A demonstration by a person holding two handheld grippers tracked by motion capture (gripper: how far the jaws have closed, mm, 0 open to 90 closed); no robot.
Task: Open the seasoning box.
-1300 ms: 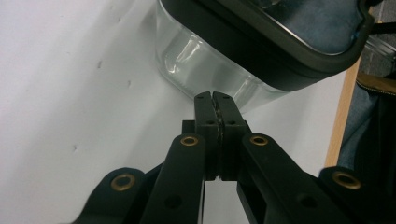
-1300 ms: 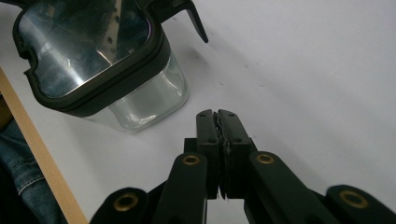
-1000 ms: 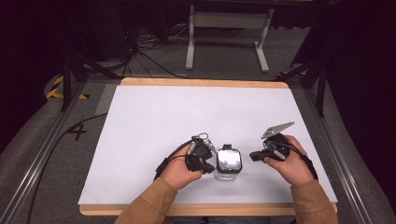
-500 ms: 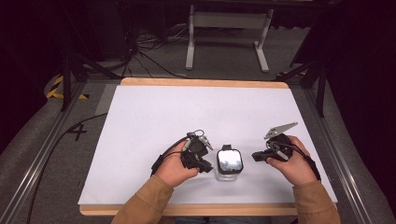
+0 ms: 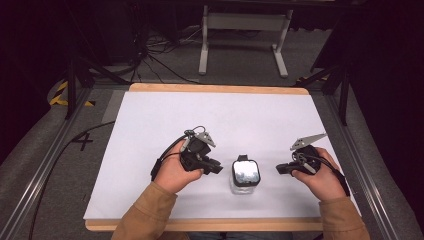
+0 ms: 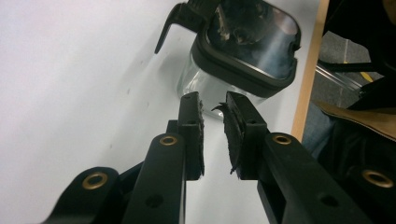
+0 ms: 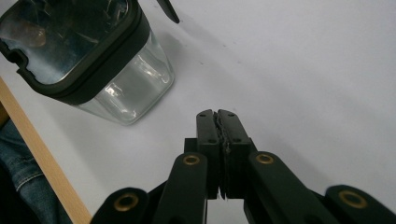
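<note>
Flanking the square clear glass jar with black lid (image 5: 245,173), left tool (image 5: 216,168) slightly apart, right tool (image 5: 280,169) pressed together; next, I judge, gripping the jar.

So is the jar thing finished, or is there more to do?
The clear jar stands upright on the white table with its black lid on. Neither gripper holds it: the left gripper sits beside it, slightly open, and the right gripper is shut on nothing. Nothing is being handled, so the job looks either done or not yet started.
</note>
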